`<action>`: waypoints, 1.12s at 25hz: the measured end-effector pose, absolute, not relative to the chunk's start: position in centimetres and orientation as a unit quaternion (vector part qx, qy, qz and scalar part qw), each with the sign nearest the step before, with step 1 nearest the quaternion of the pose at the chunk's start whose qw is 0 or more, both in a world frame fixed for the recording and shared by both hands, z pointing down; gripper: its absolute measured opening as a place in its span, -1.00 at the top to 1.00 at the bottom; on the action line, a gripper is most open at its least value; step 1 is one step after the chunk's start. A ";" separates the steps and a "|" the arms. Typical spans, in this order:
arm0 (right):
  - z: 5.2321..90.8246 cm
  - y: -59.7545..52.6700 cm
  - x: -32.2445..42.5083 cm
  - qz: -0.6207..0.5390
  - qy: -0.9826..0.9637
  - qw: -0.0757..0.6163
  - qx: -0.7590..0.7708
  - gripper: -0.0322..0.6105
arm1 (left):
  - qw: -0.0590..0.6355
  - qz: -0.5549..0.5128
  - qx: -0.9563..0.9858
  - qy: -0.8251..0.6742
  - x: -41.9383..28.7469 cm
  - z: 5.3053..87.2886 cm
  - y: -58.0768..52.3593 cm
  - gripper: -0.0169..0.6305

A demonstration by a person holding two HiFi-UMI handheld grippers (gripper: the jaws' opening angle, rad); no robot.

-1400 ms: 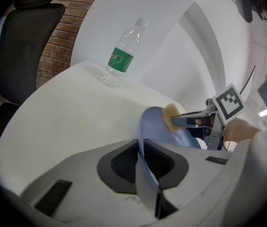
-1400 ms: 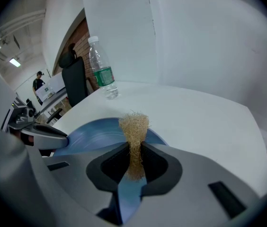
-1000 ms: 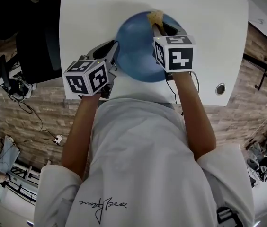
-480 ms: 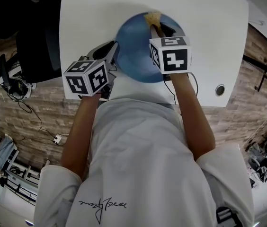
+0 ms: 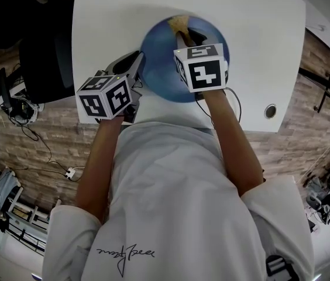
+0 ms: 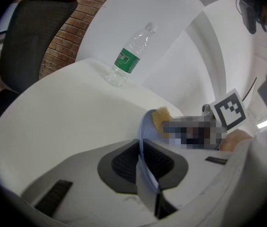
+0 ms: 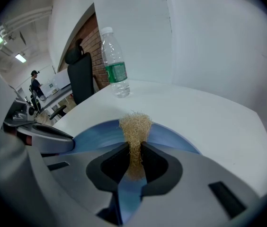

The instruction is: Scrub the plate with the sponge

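Item: blue plate [image 5: 160, 63], top centre of the head view, on the white table [image 5: 258, 34]. My left claw [image 5: 137, 60] was clamped on its left rim. My right claw [image 5: 185, 37] pinched the tan sponge [image 5: 178, 22] over the plate's upper edge. Also listed: clear bottle [image 6: 129, 56], green label, standing upper middle in the left gripper view.

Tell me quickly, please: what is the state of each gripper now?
Left gripper: closed on the rim of the blue plate.
Right gripper: closed, holding the sponge.
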State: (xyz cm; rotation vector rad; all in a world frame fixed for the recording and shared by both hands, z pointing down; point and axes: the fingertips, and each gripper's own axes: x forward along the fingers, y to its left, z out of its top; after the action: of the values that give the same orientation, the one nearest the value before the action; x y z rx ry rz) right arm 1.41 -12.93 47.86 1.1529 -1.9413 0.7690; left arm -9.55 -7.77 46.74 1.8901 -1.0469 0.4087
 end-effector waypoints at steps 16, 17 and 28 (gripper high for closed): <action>48.0 -12.1 -1.8 0.294 -0.783 0.366 0.409 0.74 | 0.457 0.161 0.761 -0.431 -9.7 46.9 -7.9 0.91; 48.1 -12.1 -2.0 0.293 -0.784 0.366 0.406 0.74 | 0.457 0.161 0.760 -0.432 -9.8 46.9 -7.9 0.91; 47.9 -10.6 -3.5 0.296 -0.798 0.365 0.376 0.74 | 0.466 0.153 0.743 -0.455 -10.1 46.8 -8.0 0.91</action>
State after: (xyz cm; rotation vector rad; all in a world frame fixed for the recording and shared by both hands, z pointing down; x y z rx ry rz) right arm -3.47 -10.56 47.87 0.9682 -2.0534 0.7604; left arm -10.12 -7.99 46.82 1.8239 -1.1174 0.3764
